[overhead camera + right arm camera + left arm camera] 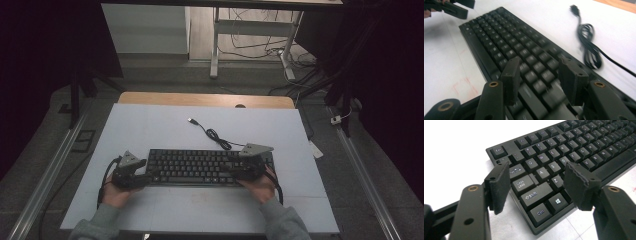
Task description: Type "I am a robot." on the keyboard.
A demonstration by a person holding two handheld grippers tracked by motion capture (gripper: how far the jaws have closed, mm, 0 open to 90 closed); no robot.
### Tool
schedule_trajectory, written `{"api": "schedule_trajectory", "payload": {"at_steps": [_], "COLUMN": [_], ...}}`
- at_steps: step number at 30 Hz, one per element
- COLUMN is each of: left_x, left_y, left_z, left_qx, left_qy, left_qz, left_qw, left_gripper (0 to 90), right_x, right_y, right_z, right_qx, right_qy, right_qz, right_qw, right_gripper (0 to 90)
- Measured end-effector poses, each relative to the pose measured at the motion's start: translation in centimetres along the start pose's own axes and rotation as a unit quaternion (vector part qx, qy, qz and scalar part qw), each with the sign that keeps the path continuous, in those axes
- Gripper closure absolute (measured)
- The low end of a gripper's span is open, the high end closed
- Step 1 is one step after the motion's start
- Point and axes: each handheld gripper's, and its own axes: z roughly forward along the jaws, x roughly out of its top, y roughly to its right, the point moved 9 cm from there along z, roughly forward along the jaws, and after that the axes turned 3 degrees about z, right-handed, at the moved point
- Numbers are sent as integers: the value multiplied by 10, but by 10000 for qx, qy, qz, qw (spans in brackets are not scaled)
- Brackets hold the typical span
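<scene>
Keyboard [200, 167] lengthwise across table, keys up

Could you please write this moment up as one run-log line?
scene: keyboard flat on white table | left claw: open, over left end | right claw: open, over right end | cable: loose behind

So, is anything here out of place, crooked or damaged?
Nothing stands out. The keyboard lies flat and square on the white table, and no key looks missing. Its cable lies loosely bunched behind it, the plug unconnected. Both grippers are open at its ends.
</scene>
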Motion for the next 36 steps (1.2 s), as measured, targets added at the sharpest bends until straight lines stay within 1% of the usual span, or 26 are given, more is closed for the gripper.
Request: {"api": "schedule_trajectory", "payload": {"at_steps": [3, 5, 10, 17, 18, 19, 20, 21, 22, 24, 25, 27, 28, 32, 33, 34, 35, 36], "left_x": [0, 0, 1, 2, 2, 3, 4, 5, 6, 8, 10, 11, 14, 22, 22, 28, 28, 33], "left_y": [1, 1, 2, 3, 4, 4, 6, 7, 8, 9, 11, 12, 14, 19, 19, 21, 21, 22], "left_z": [0, -1, -1, -3, -3, -3, -5, -5, -6, -6, -7, -7, -7, -7, -7, -7, -7, -6], "left_qx": [-44, -71, -129, -242, -261, -267, -291, -311, -339, -353, -385, -401, -454, -552, -552, -598, -598, -638], "left_qy": [-13, -16, -10, -6, -12, -11, -5, 5, 16, 24, 22, 23, 18, 2, 2, -1, -1, -5], "left_qz": [8, 18, 31, 79, 107, 138, 198, 218, 255, 277, 334, 359, 426, 554, 554, 590, 590, 616], "left_qw": [10000, 10000, 9999, 9997, 9996, 9995, 9994, 9993, 9991, 9990, 9987, 9985, 9981, 9969, 9969, 9965, 9965, 9961], "left_gripper": [355, 348, 340, 327, 327, 328, 330, 333, 344, 350, 351, 356, 361, 377, 383, 387, 391, 397], "right_x": [-8, -13, -21, -22, -22, -22, -22, -22, -22, -22, -21, -22, -21, -21, -21, -21, -21, -21], "right_y": [7, 11, 18, 19, 19, 18, 18, 18, 18, 18, 18, 18, 18, 18, 18, 18, 18, 18], "right_z": [-14, -23, -35, -34, -34, -33, -33, -33, -33, -33, -33, -33, -33, -33, -33, -33, -33, -33], "right_qx": [-79, -138, -213, -253, -284, -246, -248, -278, -253, -259, -259, -257, -258, -255, -258, -260, -257, -263], "right_qy": [74, 78, 117, 127, 99, 112, 109, 105, 115, 123, 127, 125, 132, 175, 176, 178, 177, 166], "right_qz": [93, 114, 148, 102, 79, 86, 80, 72, 72, 66, 68, 67, 74, 91, 91, 94, 95, 98], "right_qw": [9999, 9998, 9996, 9995, 9995, 9996, 9996, 9995, 9996, 9996, 9996, 9996, 9996, 9995, 9995, 9995, 9995, 9995], "right_gripper": [521, 521, 520, 521, 521, 521, 521, 521, 521, 521, 521, 521, 521, 519, 518, 517, 517, 517]}}
